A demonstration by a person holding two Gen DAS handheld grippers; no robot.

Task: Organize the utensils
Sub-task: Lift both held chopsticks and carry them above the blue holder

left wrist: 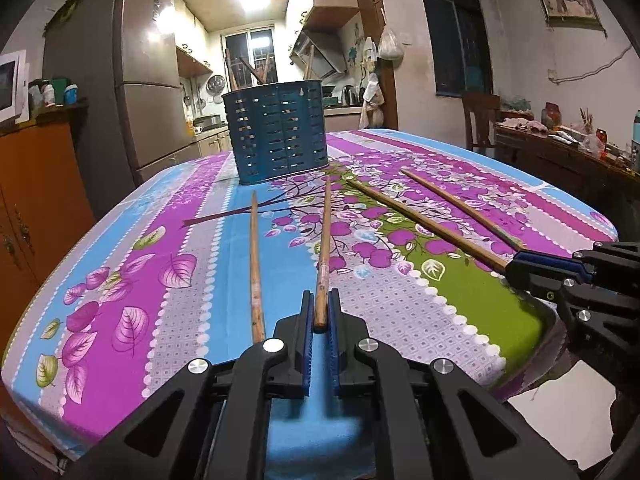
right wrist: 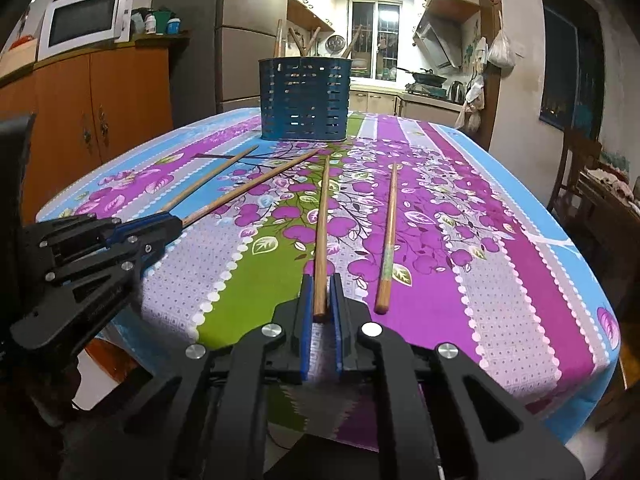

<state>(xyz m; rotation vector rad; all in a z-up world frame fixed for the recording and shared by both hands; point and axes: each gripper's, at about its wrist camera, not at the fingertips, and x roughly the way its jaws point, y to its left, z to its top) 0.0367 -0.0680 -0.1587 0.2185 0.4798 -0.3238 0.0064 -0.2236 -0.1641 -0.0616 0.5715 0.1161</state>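
Several wooden chopsticks lie on the flowered tablecloth point(left wrist: 400, 312). My left gripper point(left wrist: 320, 300) is shut on the near end of one chopstick point(left wrist: 325, 236); another chopstick point(left wrist: 254, 256) lies just left of it. My right gripper point(right wrist: 321, 286) is shut on the near end of a chopstick point(right wrist: 322, 220); a free chopstick point(right wrist: 389, 236) lies to its right. A blue slotted utensil holder point(left wrist: 280, 132) stands at the far side, also in the right wrist view point(right wrist: 305, 98), with several wooden sticks in it. Each gripper shows in the other's view, the right one point(left wrist: 516, 262) and the left one point(right wrist: 176, 222).
An orange cabinet point(right wrist: 96, 120) with a microwave point(right wrist: 82, 20) stands left of the table. A wooden chair point(left wrist: 480, 120) and a cluttered sideboard point(left wrist: 568, 152) are at the right. The table's near edge lies under both grippers.
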